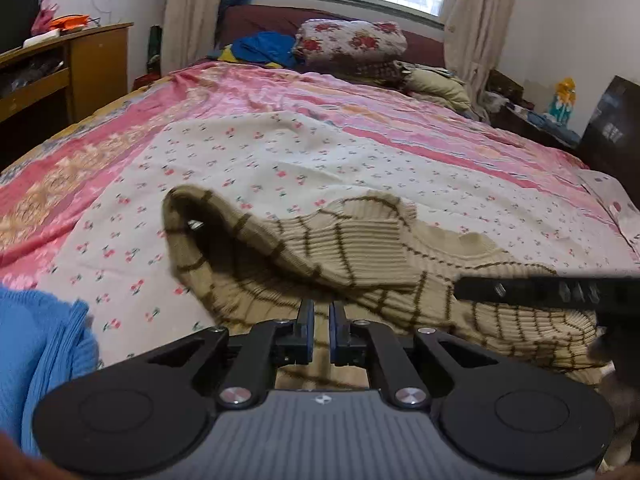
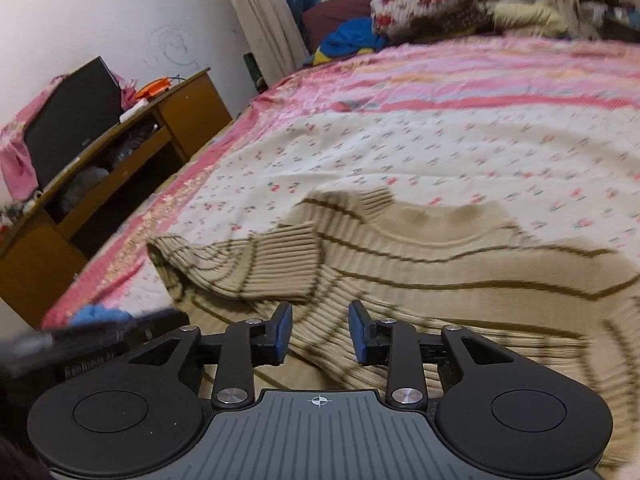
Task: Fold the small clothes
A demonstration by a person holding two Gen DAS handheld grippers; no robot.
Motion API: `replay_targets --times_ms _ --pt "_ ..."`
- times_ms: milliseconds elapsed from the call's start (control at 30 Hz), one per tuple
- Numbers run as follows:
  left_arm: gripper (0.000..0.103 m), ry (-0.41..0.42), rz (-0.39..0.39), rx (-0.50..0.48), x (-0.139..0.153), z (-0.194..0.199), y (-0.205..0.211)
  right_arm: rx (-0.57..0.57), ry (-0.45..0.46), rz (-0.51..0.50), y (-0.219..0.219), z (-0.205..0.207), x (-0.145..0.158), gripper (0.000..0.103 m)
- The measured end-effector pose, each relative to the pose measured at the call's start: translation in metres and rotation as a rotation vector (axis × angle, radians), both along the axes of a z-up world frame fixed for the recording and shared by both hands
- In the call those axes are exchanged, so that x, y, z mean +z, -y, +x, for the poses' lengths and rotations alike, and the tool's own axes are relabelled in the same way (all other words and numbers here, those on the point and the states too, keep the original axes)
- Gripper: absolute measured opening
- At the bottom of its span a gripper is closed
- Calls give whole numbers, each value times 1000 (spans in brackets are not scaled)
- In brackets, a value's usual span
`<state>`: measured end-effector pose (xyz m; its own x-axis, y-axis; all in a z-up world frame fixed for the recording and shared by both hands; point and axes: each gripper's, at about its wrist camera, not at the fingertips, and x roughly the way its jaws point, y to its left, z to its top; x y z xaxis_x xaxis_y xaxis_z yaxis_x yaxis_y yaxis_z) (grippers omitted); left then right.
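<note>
Beige sweater lies rumpled on the bed: soft, floppy knit, best pinched at a cuff or hem. Left hand-held gripper closed, empty; right hand-held gripper open above it.

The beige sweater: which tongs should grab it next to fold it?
Probably the right tongs: they stand open over the beige sweater, near its folded-over sleeve, with nothing between the pads. The left tongs are shut and would need opening first.
</note>
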<state>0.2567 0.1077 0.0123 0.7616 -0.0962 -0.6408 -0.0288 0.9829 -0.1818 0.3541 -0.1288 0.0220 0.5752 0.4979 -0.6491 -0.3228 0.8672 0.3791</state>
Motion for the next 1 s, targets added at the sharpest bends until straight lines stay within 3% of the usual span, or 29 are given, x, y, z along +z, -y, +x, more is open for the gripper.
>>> replay_targets --times_ms 400,700,800,867,1000 --pt "14 1 -11 76 -37 -13 -14 -20 -80 18 -34 34 -25 35" --pt "15 19 -17 63 -38 -19 -10 -48 -118 29 -41 43 -28 35" --pt "15 22 -14 61 -39 -19 -9 -65 -124 40 -43 46 -27 24" --pt "15 25 -16 59 -39 -19 -9 -72 -124 43 -43 46 -26 9" --pt "15 34 -30 59 -41 -20 -13 -82 -105 62 -39 44 -20 2"
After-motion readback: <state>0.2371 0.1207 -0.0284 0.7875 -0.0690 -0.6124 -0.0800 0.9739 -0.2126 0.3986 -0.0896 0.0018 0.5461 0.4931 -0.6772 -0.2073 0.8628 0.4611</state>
